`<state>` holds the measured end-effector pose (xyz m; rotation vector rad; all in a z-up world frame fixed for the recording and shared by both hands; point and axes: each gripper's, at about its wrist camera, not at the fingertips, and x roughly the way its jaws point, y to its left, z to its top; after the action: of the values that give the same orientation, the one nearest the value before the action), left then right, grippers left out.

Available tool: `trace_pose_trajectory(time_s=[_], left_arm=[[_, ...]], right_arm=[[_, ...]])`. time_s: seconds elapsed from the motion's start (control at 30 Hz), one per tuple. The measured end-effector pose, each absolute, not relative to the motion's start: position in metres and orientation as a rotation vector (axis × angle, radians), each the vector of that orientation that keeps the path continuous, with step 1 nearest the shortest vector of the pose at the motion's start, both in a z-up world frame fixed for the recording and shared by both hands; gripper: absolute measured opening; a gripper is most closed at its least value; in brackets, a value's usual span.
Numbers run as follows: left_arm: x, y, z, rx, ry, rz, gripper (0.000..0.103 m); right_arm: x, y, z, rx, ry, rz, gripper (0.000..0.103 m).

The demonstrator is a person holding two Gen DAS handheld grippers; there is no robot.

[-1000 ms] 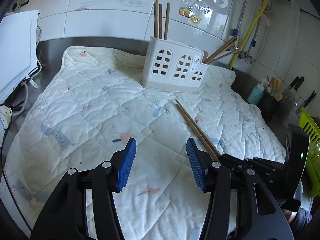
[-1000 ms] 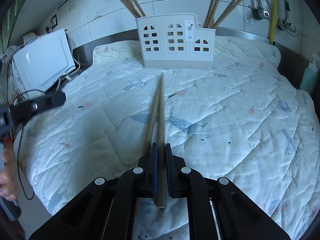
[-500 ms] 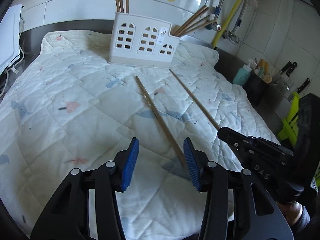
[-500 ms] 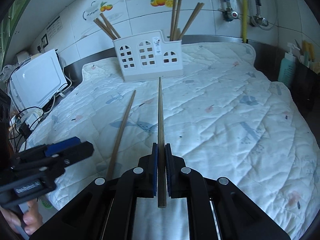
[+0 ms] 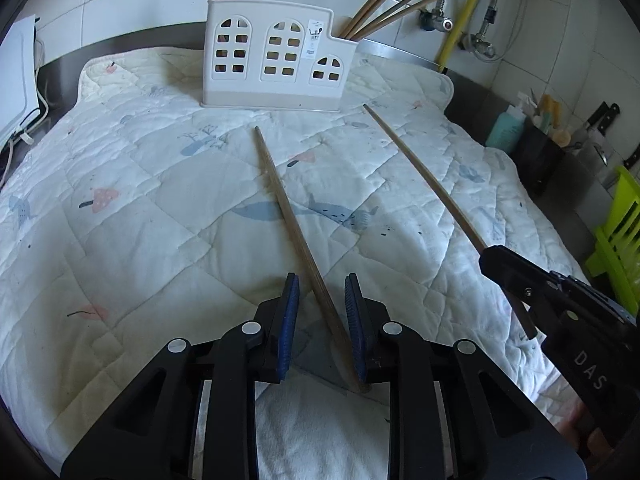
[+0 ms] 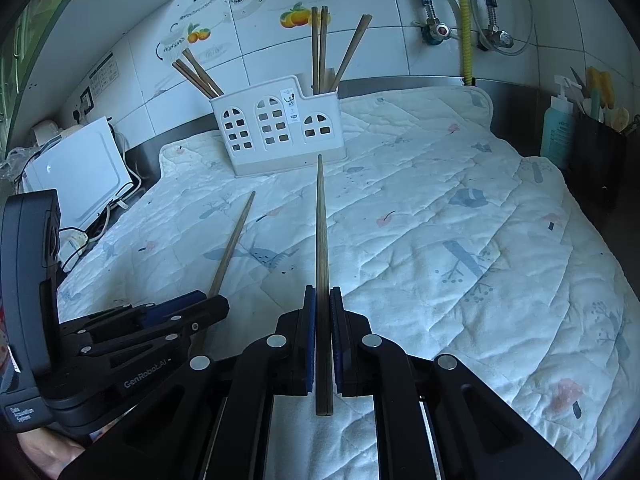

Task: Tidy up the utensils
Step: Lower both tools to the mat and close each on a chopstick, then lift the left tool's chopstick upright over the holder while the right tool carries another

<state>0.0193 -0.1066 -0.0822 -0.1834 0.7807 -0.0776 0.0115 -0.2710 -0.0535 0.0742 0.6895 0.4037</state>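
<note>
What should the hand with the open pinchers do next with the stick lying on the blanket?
Probably finish squeezing. The left gripper is closing around the loose chopstick on the quilt, pads not yet pressing. The right gripper already clamps its own chopstick, so both could go to the holder.

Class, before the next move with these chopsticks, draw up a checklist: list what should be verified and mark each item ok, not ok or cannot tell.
1. Right gripper clamped on its chopstick: ok.
2. Second chopstick lies between the left gripper's pads: ok.
3. Left pads pressing that chopstick: not ok; the jaws are closing, with gaps showing on both sides.
4. Held chopstick points toward the white holder: ok.
5. Holder upright on the quilted mat: ok.
6. Free room inside the holder's compartments: cannot tell.
</note>
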Motion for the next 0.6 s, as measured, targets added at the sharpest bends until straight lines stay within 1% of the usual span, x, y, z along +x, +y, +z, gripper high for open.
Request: trace_pose_trajectory(time_s=[0.03, 0.1, 0.17, 0.37, 0.6], left_arm=[[0.02, -0.108, -0.083, -0.175, 0.779, -0.075, 0.023], [0.02, -0.108, -0.084, -0.161, 0.771, -0.058, 0.02], [0.02, -0.11, -0.084, -0.128, 0.77, -0.039, 0.012], [0.016, -0.101, -0.078, -0.075, 0.768, -0.063, 0.005], [0.005, -0.071, -0.058, -0.089, 0.698, -0.095, 0.005]], right_arm=[[0.012, -0.271, -0.053, 0.075, 0.689, 0.405, 0.007], [0.012, -0.271, -0.053, 0.075, 0.686, 0.406, 0.007], [0.012, -0.271, -0.053, 0.078, 0.685, 0.408, 0.007], [0.009, -0.268, -0.047, 0.068, 0.67, 0.414, 0.007], [0.008, -0.264, -0.03, 0.039, 0.642, 0.433, 0.007]])
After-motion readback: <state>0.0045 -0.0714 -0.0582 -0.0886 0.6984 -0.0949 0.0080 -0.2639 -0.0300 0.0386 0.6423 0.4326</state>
